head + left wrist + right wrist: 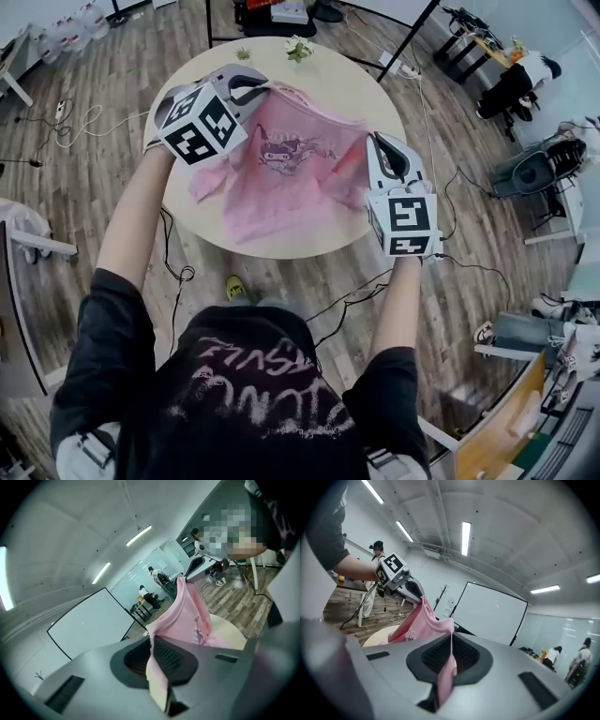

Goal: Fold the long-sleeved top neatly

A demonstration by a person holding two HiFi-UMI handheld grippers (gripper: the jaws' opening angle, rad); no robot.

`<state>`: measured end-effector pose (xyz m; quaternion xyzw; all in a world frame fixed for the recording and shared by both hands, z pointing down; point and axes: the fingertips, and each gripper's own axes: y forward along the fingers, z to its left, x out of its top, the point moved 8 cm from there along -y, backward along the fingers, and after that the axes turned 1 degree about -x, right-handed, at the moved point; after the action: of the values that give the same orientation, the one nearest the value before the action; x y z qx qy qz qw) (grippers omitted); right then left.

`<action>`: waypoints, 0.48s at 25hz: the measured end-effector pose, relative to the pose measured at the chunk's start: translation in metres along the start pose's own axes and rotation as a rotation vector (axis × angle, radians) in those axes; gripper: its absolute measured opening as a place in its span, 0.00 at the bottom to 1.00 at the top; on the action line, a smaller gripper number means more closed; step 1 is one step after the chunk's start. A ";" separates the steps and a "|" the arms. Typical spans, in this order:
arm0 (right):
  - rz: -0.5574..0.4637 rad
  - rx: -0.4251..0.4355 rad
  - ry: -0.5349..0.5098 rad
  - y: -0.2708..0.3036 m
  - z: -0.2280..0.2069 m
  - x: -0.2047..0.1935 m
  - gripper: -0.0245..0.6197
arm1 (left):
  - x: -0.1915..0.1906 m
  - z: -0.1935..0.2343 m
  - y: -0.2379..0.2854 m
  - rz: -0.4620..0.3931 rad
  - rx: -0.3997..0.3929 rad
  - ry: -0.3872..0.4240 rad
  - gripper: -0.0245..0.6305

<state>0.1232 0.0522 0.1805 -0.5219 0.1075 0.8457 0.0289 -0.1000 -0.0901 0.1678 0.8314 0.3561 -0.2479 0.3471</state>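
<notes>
Left gripper [258,89]: raised over the far left part of the round table [352,84]. Its own view shows the jaws closed together on a pinched edge of the pink top [281,169], with a strip of fabric coming out between them.

Top: stretched between the two grippers above the table, printed front facing up, with a dark cartoon print at the middle of the chest. The held edge is pulled taut from one gripper to the other. The rest hangs down and spreads toward the table's near edge. A sleeve trails at the left side. Whether the lower part rests on the table surface cannot be told from the head view.

Right gripper [377,145]: raised over the table's right edge, lower in the head view than the left one. Its jaws are pressed together on another pinched edge of the top.

Two small plants [298,47] stand at the table's far edge, apart from the top.
</notes>
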 end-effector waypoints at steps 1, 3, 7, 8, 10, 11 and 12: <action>-0.017 -0.006 -0.003 -0.006 -0.002 0.006 0.05 | 0.006 -0.002 -0.011 0.002 0.020 0.007 0.08; -0.050 -0.007 -0.004 -0.021 -0.001 0.014 0.05 | 0.017 -0.011 -0.032 0.009 0.053 0.022 0.08; -0.106 0.008 -0.018 -0.067 0.012 0.019 0.05 | 0.042 -0.046 -0.074 0.020 0.130 0.040 0.08; -0.119 0.014 -0.024 -0.081 0.015 0.019 0.05 | 0.050 -0.058 -0.085 0.023 0.151 0.043 0.08; -0.140 0.025 -0.039 -0.115 0.022 0.019 0.05 | 0.069 -0.083 -0.109 0.028 0.188 0.052 0.08; -0.153 0.030 -0.048 -0.133 0.024 0.020 0.05 | 0.079 -0.097 -0.122 0.031 0.206 0.058 0.08; -0.167 0.035 -0.057 -0.150 0.026 0.022 0.05 | 0.090 -0.109 -0.136 0.033 0.225 0.064 0.08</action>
<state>0.1144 0.2028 0.1492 -0.5040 0.0774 0.8530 0.1112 -0.1296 0.0990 0.1235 0.8782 0.3234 -0.2540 0.2442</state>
